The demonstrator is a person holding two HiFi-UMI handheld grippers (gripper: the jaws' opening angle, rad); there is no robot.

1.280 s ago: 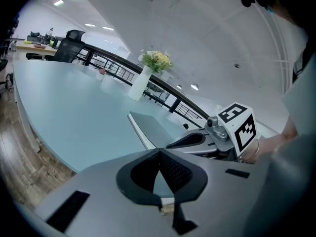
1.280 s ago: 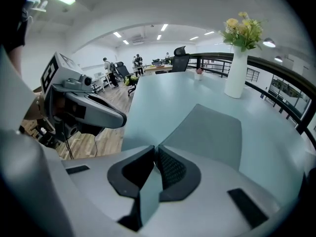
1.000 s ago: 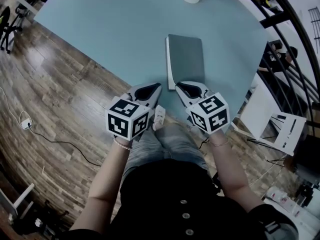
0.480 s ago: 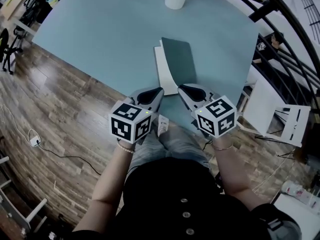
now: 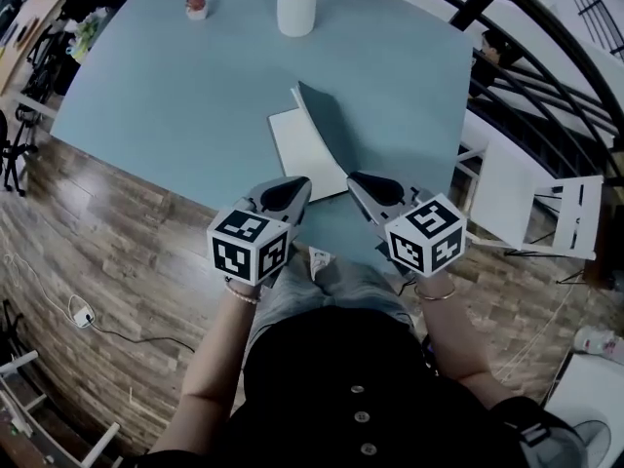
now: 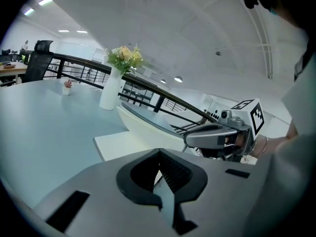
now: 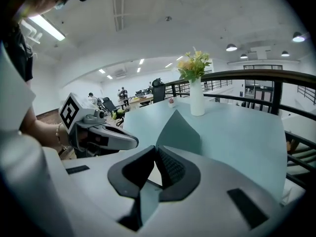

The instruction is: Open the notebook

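The notebook lies on the blue-grey table (image 5: 175, 96) with its grey cover (image 5: 327, 125) raised at a slant over a bare white page (image 5: 295, 149). My right gripper (image 5: 353, 178) is shut on the cover's near edge, and in the right gripper view the cover (image 7: 178, 132) rises straight out of the jaws. My left gripper (image 5: 302, 184) sits at the near edge of the white page, jaws together with nothing visibly between them. In the left gripper view the cover (image 6: 148, 120) slants above the page (image 6: 123, 143), with the right gripper (image 6: 190, 139) at its end.
A white vase with flowers (image 5: 296, 8) and a small pot (image 5: 196, 5) stand at the table's far side. A dark railing and a white chair (image 5: 546, 224) are to the right. Wooden floor with a cable lies to the left.
The cover has gone from flat on the notebook to lifted and tilted, baring the white page. Both grippers have moved up and slightly left with it.
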